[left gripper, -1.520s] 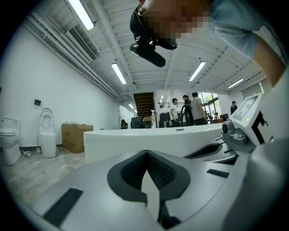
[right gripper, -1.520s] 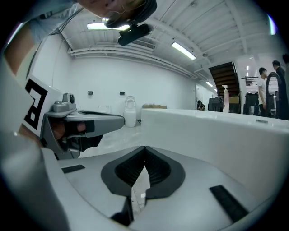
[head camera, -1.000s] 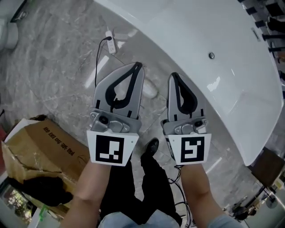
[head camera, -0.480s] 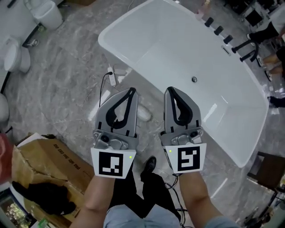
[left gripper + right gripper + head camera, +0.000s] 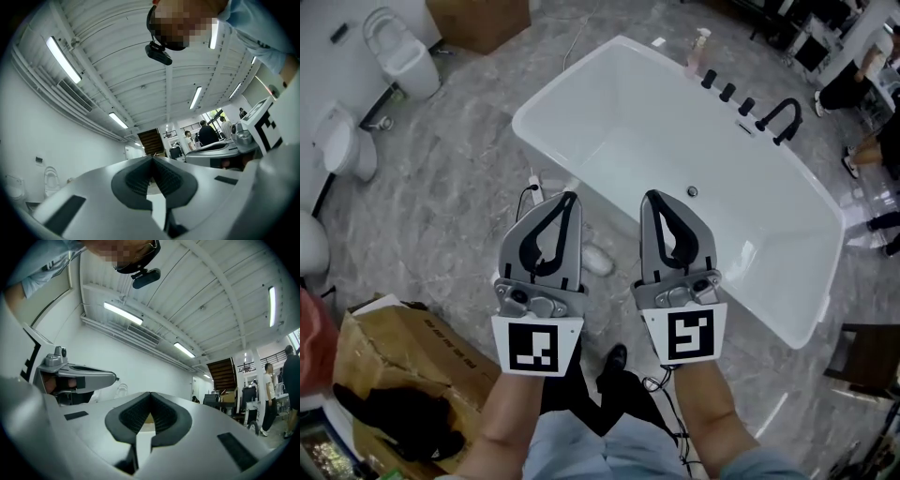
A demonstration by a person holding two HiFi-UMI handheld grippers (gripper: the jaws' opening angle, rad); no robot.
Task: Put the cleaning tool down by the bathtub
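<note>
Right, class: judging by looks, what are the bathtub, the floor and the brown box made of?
Bathtub: glossy white, probably acrylic or enamel; it shows bright glints. Floor: polished grey stone or marble-look tile, veined and reflective. Box: matt brown cardboard, visibly creased.

Your left gripper [image 5: 569, 198] and right gripper [image 5: 651, 195] are pale grey with black ribbed pads [image 5: 136, 180], and each carries a white marker cube [image 5: 534, 344] printed with a black square pattern. The bathtub [image 5: 609, 112] is plain glossy white with a black faucet [image 5: 778, 115] at its far rim, and the floor [image 5: 441, 187] is grey marble streaked with lighter veins. At your left, the cardboard box [image 5: 403, 337] is brown with dark print, the cloth [image 5: 394, 412] on it is black, and the toilets [image 5: 398, 56] are white.
</note>
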